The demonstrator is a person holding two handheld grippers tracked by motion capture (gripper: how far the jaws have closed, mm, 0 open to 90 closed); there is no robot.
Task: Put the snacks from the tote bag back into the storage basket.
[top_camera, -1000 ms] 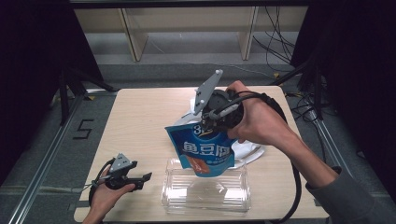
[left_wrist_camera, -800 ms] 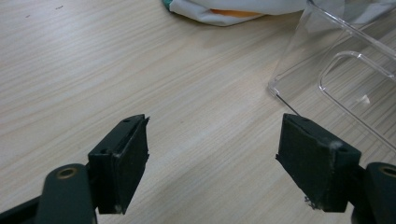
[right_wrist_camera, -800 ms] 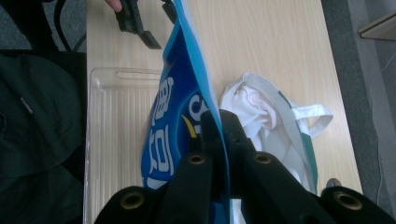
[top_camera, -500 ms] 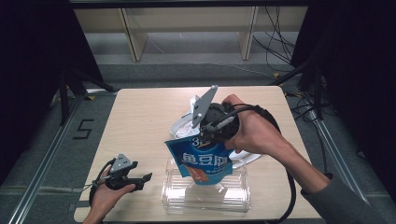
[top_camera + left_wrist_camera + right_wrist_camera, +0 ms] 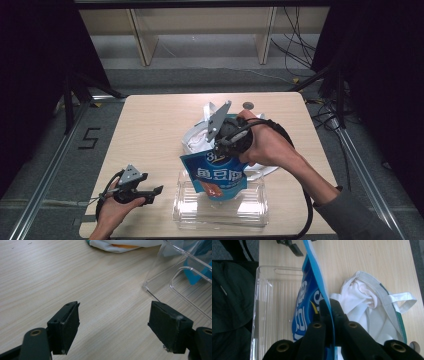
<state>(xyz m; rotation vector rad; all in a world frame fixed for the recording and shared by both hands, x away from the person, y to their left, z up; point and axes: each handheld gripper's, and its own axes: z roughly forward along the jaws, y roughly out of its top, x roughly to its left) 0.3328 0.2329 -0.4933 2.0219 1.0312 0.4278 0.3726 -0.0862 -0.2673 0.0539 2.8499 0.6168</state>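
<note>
A blue snack bag (image 5: pixel 216 174) with white lettering hangs by its top edge from my right gripper (image 5: pixel 220 150), which is shut on it. The bag's lower end dips into the clear plastic tray (image 5: pixel 185 210) near the table's front edge. In the right gripper view the black jaws pinch the blue snack bag (image 5: pixel 308 302) above the clear tray (image 5: pixel 262 315). My left gripper (image 5: pixel 155 191) rests low at the front left of the table, open with nothing between its fingers (image 5: pixel 65 327). A corner of the clear tray (image 5: pixel 160 277) lies just beyond them.
A white cloth bag (image 5: pixel 200 135) with straps lies crumpled on the wooden table (image 5: pixel 150 125) behind the tray; in the right gripper view the cloth bag (image 5: pixel 367 305) is beside the snack bag. A small round disc (image 5: pixel 247 105) sits near the far edge. Shelving stands beyond the table.
My right gripper has come down and toward the front with the blue bag, bringing its lower end into the clear tray. The left gripper has stayed put.
</note>
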